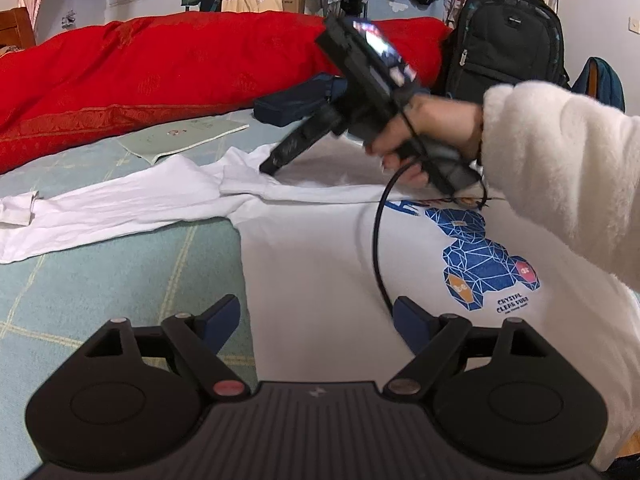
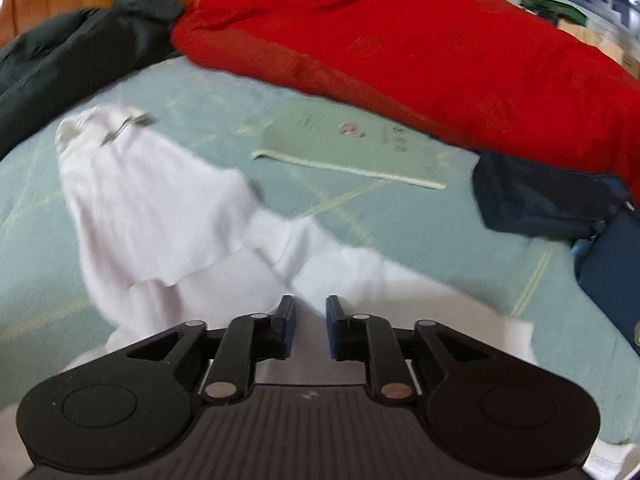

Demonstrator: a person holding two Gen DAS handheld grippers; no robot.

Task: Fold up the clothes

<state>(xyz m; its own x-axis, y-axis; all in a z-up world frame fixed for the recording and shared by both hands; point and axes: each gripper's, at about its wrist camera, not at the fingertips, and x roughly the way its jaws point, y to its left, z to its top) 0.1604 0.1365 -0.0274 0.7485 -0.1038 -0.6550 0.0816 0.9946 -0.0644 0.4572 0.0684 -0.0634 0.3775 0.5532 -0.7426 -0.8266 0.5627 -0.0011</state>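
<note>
A white long-sleeved shirt point(image 1: 320, 260) with a blue bear print point(image 1: 480, 256) lies flat on the pale green bed sheet point(image 1: 100, 288). One sleeve point(image 1: 120, 208) stretches out to the left. My left gripper point(image 1: 316, 308) hovers open over the shirt's near left edge with nothing between its fingers. A hand in a fluffy white sleeve point(image 1: 560, 184) holds my right gripper point(image 1: 268, 168), whose tip rests at the shirt's shoulder. In the right wrist view the right gripper point(image 2: 311, 302) shows a narrow gap between its blue pads, just above the white cloth point(image 2: 152, 208), which is blurred.
A red quilt point(image 1: 180, 68) runs along the back of the bed. In front of it lie a pale green booklet point(image 1: 180, 136) and a navy bag point(image 1: 296, 104). A black backpack point(image 1: 504, 40) stands at the back right. A dark green jacket point(image 2: 60, 64) lies at the far left.
</note>
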